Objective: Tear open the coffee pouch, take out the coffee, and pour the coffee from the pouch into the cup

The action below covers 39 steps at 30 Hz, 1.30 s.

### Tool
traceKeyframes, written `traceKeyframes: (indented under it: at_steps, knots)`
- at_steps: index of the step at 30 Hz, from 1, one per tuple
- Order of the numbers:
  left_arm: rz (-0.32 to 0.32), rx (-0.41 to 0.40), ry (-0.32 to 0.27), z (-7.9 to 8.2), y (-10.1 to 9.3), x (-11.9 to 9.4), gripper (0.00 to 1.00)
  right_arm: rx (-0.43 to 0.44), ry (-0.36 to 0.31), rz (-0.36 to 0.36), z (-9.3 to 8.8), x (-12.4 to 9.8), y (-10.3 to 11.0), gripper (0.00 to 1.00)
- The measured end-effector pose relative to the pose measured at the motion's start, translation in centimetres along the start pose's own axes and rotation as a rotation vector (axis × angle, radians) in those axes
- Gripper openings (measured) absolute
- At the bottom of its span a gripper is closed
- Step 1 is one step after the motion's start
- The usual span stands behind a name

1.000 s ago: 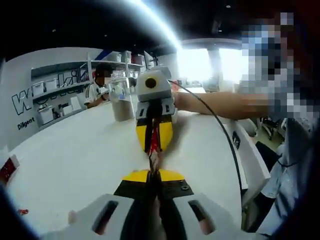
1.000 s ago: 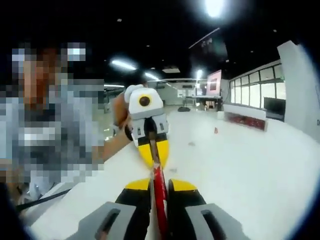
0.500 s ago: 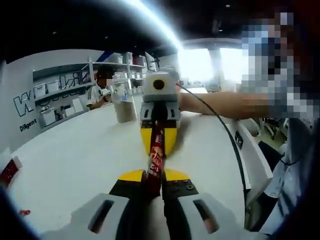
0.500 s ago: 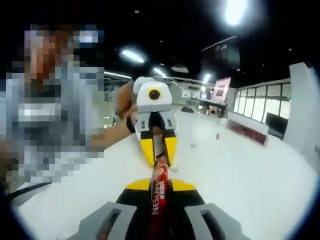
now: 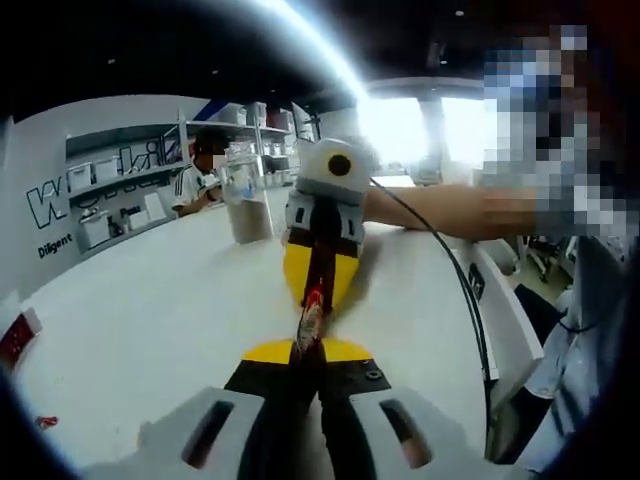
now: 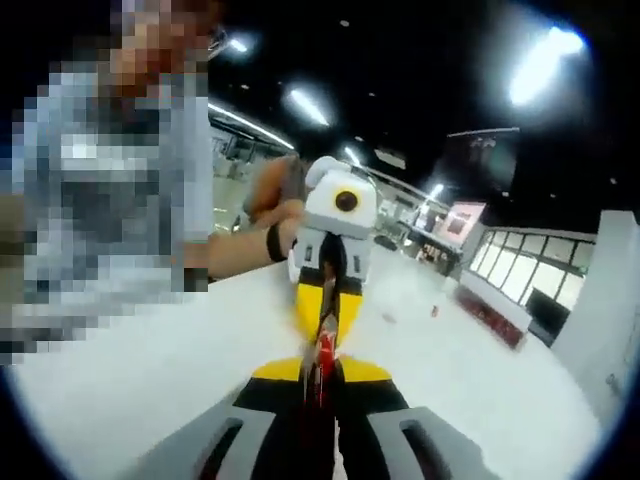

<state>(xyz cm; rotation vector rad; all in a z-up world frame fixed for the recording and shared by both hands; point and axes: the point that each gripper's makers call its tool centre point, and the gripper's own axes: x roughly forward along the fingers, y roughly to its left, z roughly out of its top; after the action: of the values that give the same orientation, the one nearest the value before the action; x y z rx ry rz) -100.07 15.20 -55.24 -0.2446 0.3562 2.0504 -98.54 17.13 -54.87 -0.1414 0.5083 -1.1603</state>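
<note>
Pouch (image 5: 310,322) stretched lengthwise between your left hand-held gripper (image 5: 306,352) and right hand-held gripper (image 6: 322,362), both clamped on its ends.

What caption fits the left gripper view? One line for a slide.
Both grippers pinch the red coffee pouch between them above the white table, a cup behind.

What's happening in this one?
A person holds a hand-held gripper in each hand, facing each other over a white table. Both are shut on the same red coffee pouch: the left hand-held gripper clamps one end and the right hand-held gripper the other, with the pouch seen edge-on between them. No tear is visible yet. A cup stands farther back on the table, apart from the pouch.
</note>
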Motion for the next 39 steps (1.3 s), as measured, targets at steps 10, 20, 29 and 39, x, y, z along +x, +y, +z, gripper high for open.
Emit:
traceKeyframes:
  at_steps: [10,20,29,39]
  knots:
    - [0.002,-0.004,0.001,0.0,-0.1,0.0,0.1,0.278,0.012,-0.013,-0.9,-0.4,-1.0,0.13]
    - [0.004,0.0,-0.004,0.1,-0.1,0.1,0.14,0.33,0.017,-0.008,-0.9,0.0,-0.8,0.12]
    - [0.003,0.011,-0.005,0.2,0.0,0.1,0.13,0.297,0.043,-0.002,-1.1,0.7,-0.6,0.13]
    - [-0.003,-0.011,0.001,0.0,0.0,0.1,0.1,0.304,0.007,-0.054,-0.6,0.1,-1.4,0.22]
